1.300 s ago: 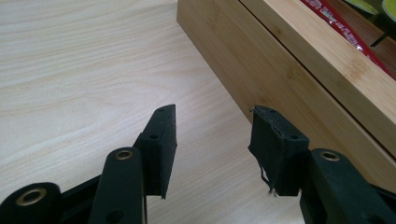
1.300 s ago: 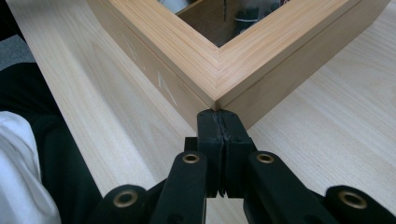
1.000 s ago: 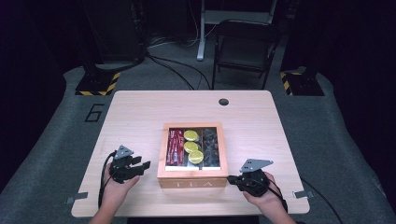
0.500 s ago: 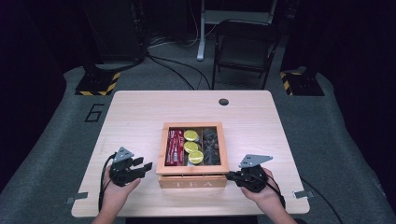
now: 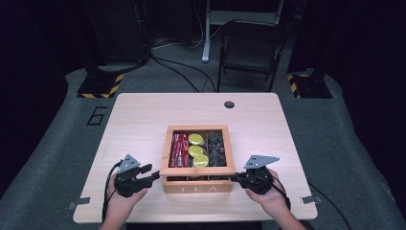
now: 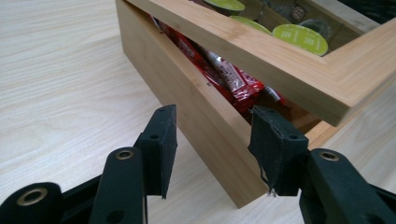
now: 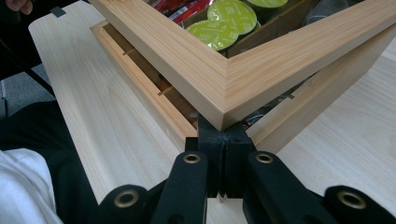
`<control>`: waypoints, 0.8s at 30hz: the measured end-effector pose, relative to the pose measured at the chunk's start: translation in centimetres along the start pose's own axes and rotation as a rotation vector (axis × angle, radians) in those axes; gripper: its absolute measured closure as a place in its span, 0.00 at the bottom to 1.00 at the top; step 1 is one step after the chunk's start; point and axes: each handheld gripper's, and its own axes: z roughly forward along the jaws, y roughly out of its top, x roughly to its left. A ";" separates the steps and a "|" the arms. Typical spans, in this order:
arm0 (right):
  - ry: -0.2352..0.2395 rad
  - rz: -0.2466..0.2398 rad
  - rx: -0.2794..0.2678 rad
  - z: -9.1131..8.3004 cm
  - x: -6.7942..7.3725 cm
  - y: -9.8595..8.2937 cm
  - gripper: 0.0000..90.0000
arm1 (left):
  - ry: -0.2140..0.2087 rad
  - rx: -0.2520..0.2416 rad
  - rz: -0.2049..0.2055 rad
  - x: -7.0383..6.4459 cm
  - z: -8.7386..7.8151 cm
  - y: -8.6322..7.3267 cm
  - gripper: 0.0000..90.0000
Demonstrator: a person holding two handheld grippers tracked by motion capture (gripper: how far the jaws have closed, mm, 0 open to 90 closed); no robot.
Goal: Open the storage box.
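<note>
Two black hand-held grippers, bare hands and forearms

The left gripper [image 5: 154,176] and right gripper [image 5: 235,178] each carry a grey three-cornered plate and a black trailing cable — their jaws are matte black, angular, with brass-ringed pivot holes and small screws.

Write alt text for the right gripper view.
The right gripper, jaws closed together, pushes up under the front corner of the tea box's lid, which is raised off the box. Through the lid's window lie green capsules, and the light wooden table spreads below.
</note>
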 end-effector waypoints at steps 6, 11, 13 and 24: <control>0.002 0.011 0.001 -0.1 0.1 0.2 0.99 | -0.020 0.010 0.030 -0.9 0.1 0.1 0.57; -0.001 0.010 -0.001 -0.1 0.1 0.2 0.99 | -0.040 0.012 0.077 -2.0 0.1 0.5 0.59; -0.001 0.010 -0.001 -0.1 0.1 0.2 0.99 | -0.049 0.008 0.089 -2.6 0.0 0.7 0.60; 0.000 -0.010 -0.024 -0.5 -0.1 0.7 0.98 | -0.003 -0.038 0.113 -3.4 -0.6 1.5 0.53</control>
